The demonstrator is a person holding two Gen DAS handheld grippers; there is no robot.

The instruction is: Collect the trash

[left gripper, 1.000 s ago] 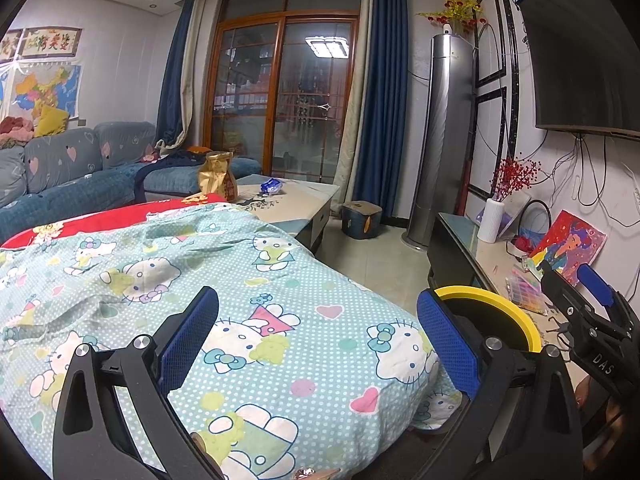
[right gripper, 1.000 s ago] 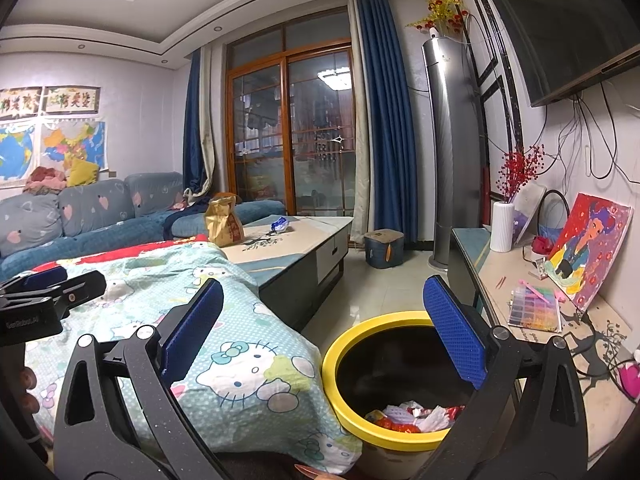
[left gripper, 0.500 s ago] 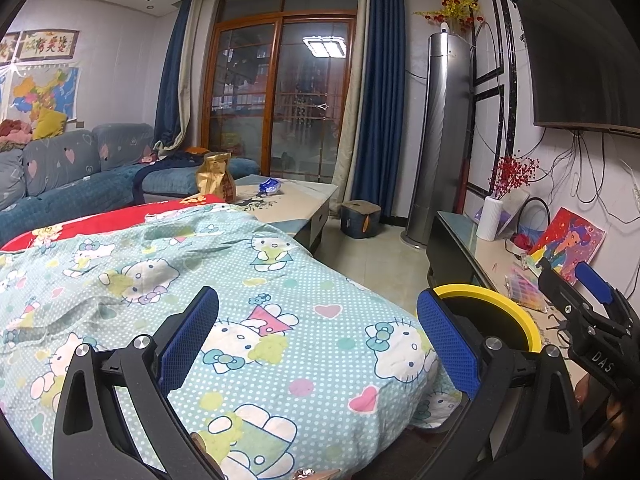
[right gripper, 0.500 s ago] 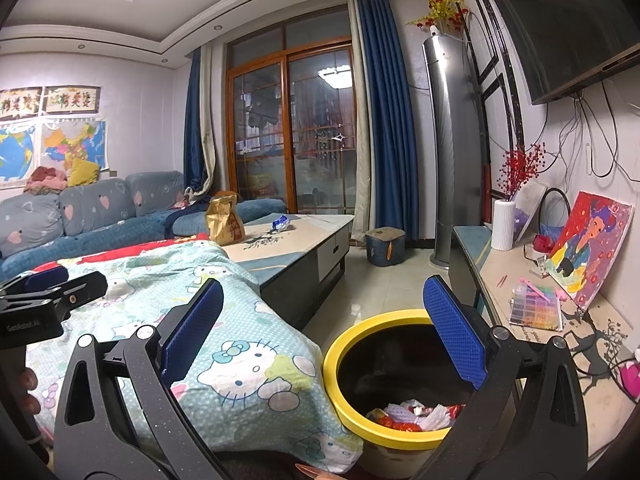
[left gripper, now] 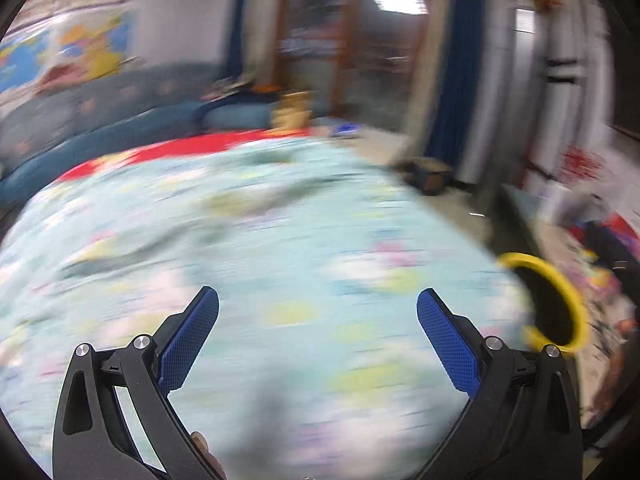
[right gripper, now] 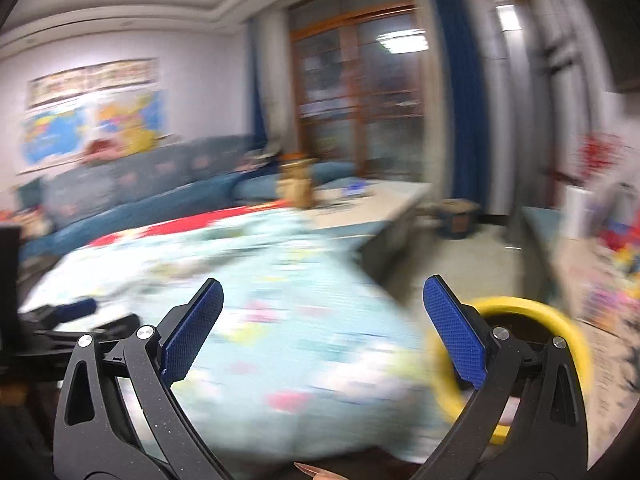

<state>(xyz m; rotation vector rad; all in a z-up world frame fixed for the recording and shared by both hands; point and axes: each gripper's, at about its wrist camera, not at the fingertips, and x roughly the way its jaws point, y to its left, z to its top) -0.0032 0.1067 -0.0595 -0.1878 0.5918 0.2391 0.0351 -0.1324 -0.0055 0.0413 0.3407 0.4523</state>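
Left wrist view is smearing badly, yet we are making out our left tongs (left gripper: 318,312) spread wide with nothing between the blue pads (left gripper: 188,340), hanging over a pale blue patterned blanket (left gripper: 280,240) that is covering most of the lower picture. A red cloth (left gripper: 180,150) is peeking out along the blanket's far edge. To the right, past the blanket's edge, the yellow-rimmed bin (left gripper: 560,300) is showing as a blurred yellow ring with a dark inside. We cannot tell from this view what is lying in it. Behind the blanket a blue sofa (left gripper: 100,132) is running along the wall under a map poster (left gripper: 68,52).

In the right wrist view we are seeing our right tongs (right gripper: 322,310) released as well, the pads (right gripper: 456,340) standing far apart and gripping nothing. The right pad is overlapping the bin (right gripper: 560,320), which is sitting low on the right, just beside the blanket's (right gripper: 260,280) hanging corner. Its contents are too blurred to name. The left tongs (right gripper: 80,312) are poking in at the left edge, over the blanket. Farther back a low bench (right gripper: 380,204) is carrying a brown paper bag (right gripper: 296,184) and a small blue item (right gripper: 354,188) that we cannot identify. Dark blue curtains (right gripper: 460,100) are flanking the wood-framed glass door (right gripper: 360,100). The sofa (right gripper: 140,192) and map poster (right gripper: 92,120) are filling the left wall. A fingertip (right gripper: 312,470) is showing at the bottom edge.
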